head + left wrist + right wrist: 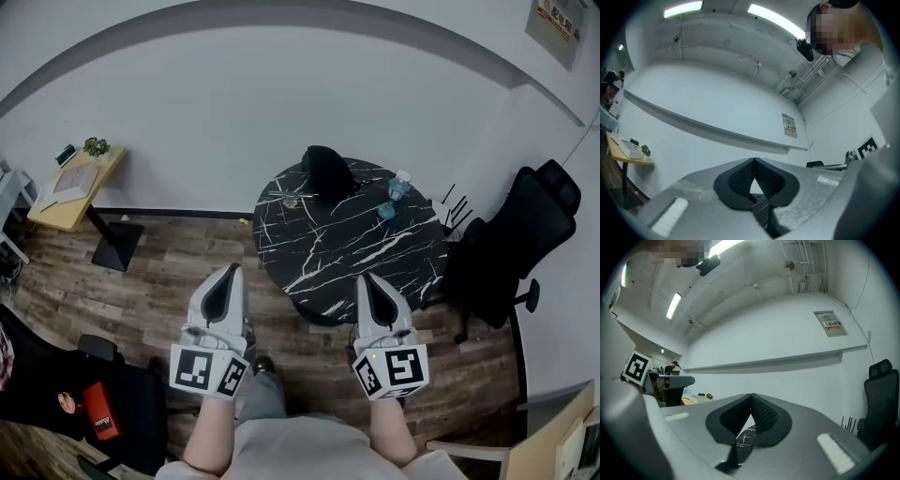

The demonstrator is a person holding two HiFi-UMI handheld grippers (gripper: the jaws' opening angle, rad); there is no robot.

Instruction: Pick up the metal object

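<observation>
I am taking the metal object (289,201) to be the small pale glint lying at about ten o'clock on the round black marbled tabletop (375,262). Nothing is touching it, so the whole pickup is waiting. I am holding the left claw (232,272) and right claw (367,279) pinched together, empty, short of the six o'clock edge. The wood floor (187,253) is spreading beneath, an office chair (525,234) sitting at three o'clock and a white wall (234,94) curving behind.

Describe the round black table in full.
The table has a round, level black top veined with white, like marble. It stands on the wood floor close to the white wall, with a black office chair near its right side. On top rest a black lump of a thing, a bluish bottle and a small pale item. Its base is barely seen.
</observation>
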